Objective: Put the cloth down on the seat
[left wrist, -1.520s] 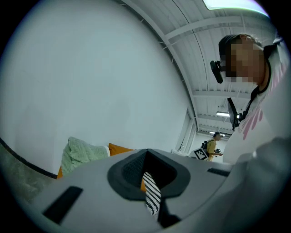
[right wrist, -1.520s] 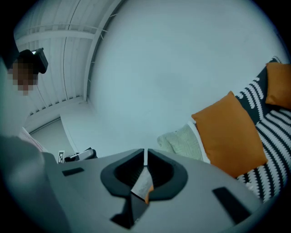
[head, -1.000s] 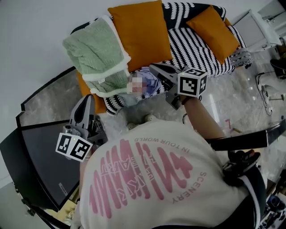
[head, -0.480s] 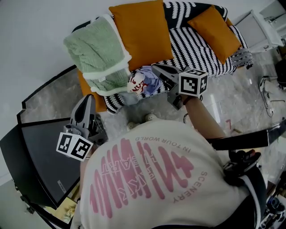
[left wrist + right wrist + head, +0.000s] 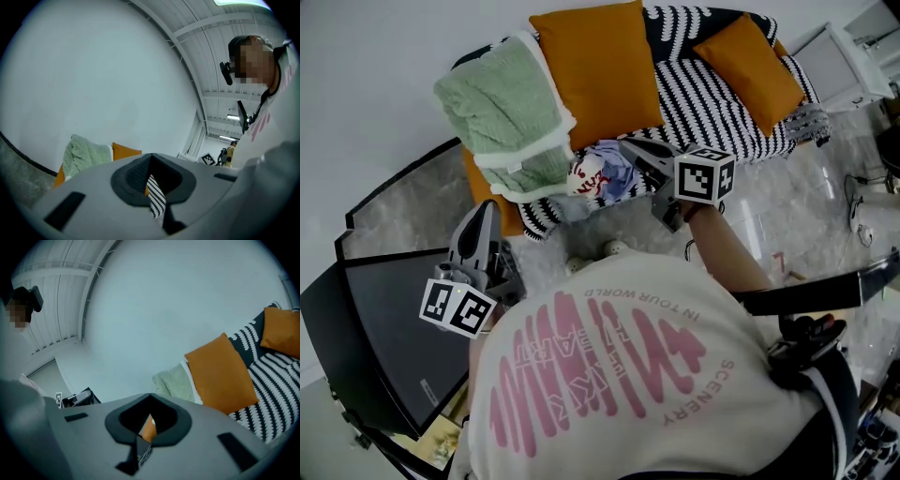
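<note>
The crumpled blue, white and red cloth (image 5: 600,176) lies at the front edge of the striped sofa seat (image 5: 712,103), just beside the tip of the right gripper (image 5: 624,143). That gripper's jaws are pressed together with nothing between them. A green blanket (image 5: 502,112) lies beyond the cloth. The left gripper (image 5: 485,208) is well apart from both, jaws together and empty.

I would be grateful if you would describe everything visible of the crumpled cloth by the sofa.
The crumpled white and pale blue cloth is soft, thin fabric with red print on its white part. It sits bunched in a loose heap at the front edge of the black-and-white striped sofa seat, just below the large orange cushion and beside the pale green knitted blanket. The tip of the right hand-held gripper meets its right side; whether it pinches the fabric cannot be told.
</note>
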The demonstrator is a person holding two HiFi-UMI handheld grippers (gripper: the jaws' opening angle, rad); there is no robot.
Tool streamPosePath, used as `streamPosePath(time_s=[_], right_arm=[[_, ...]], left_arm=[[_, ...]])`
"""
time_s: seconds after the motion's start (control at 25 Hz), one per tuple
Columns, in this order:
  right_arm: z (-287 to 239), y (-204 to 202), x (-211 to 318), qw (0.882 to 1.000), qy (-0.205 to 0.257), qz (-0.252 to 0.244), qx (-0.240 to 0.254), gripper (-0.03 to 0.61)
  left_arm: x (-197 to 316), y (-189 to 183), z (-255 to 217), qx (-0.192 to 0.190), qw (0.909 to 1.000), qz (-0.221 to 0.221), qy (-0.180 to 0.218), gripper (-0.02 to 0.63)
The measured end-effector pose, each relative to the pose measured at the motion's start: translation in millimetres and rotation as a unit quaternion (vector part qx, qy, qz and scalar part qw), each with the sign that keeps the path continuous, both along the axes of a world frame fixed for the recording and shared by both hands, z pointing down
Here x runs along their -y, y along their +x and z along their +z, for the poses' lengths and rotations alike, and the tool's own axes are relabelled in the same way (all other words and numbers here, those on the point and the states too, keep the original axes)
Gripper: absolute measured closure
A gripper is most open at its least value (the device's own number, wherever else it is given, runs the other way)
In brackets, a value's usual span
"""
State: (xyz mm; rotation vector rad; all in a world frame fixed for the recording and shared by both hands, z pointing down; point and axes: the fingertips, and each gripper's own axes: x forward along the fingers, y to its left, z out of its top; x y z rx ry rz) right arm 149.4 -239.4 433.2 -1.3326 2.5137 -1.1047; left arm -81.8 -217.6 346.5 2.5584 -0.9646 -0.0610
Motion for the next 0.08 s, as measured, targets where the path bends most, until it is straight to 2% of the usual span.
streamPosePath(time_s=[0.08], right_arm=[[0.5,1.0,0.4,1.0,-0.001,0.0,-0.001,0.566]], left_arm=[[1.4,0.8,-1.0,0.0,1.0,0.0,0.0,0.604]])
